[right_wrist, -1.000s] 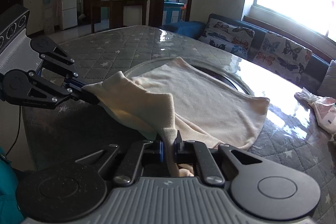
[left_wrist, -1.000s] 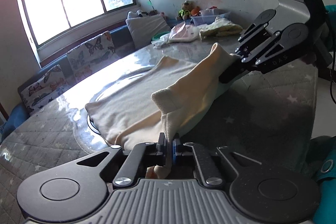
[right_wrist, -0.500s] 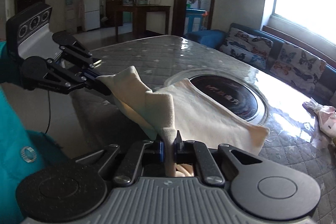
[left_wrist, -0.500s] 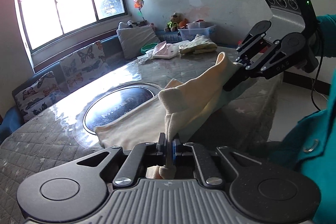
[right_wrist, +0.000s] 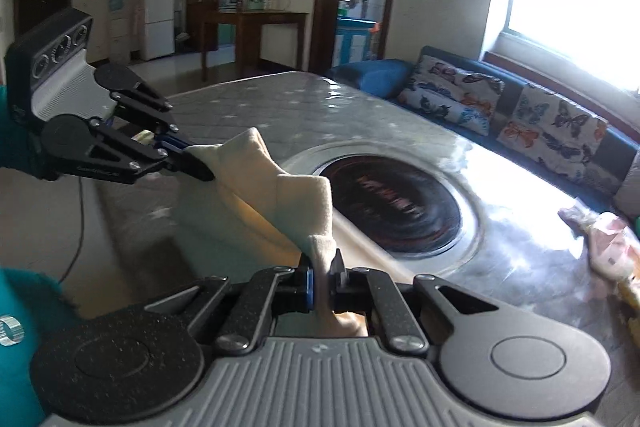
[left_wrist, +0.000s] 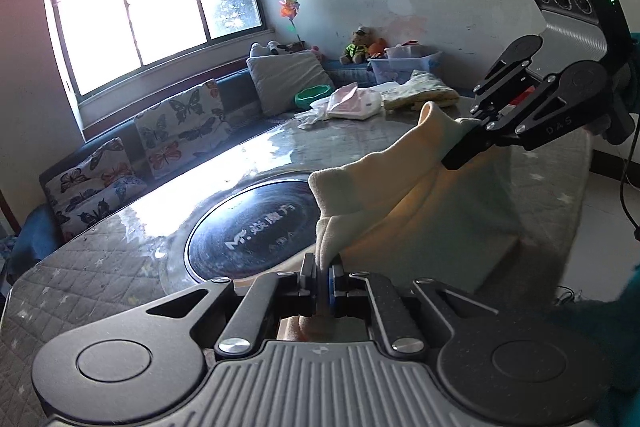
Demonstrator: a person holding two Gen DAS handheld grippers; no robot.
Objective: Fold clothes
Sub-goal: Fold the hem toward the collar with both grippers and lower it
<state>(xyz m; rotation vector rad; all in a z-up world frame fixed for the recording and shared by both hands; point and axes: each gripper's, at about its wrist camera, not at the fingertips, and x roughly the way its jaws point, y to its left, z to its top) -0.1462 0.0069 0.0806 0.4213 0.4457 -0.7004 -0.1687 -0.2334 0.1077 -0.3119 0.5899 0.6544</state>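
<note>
A cream cloth (left_wrist: 384, 183) hangs stretched between both grippers, lifted off the table. My left gripper (left_wrist: 323, 277) is shut on one corner of it, low in the left wrist view. The right gripper (left_wrist: 454, 158) pinches the other corner at the upper right of that view. In the right wrist view my right gripper (right_wrist: 322, 277) is shut on the cream cloth (right_wrist: 288, 203), and the left gripper (right_wrist: 200, 169) grips its far corner at left. The cloth's lower part drops out of sight behind the gripper bodies.
A grey quilted table (left_wrist: 100, 267) carries a round dark glass inset (left_wrist: 256, 231). Other clothes (left_wrist: 416, 95) and a pink bag (left_wrist: 352, 103) lie at its far end. A sofa with butterfly cushions (right_wrist: 552, 123) runs under the window. A person's teal sleeve (right_wrist: 20, 307) shows at left.
Both grippers have pulled back and up with the cloth. It has slid off the round glass inset, which is now uncovered, and it hangs in the air near the table's edge.
</note>
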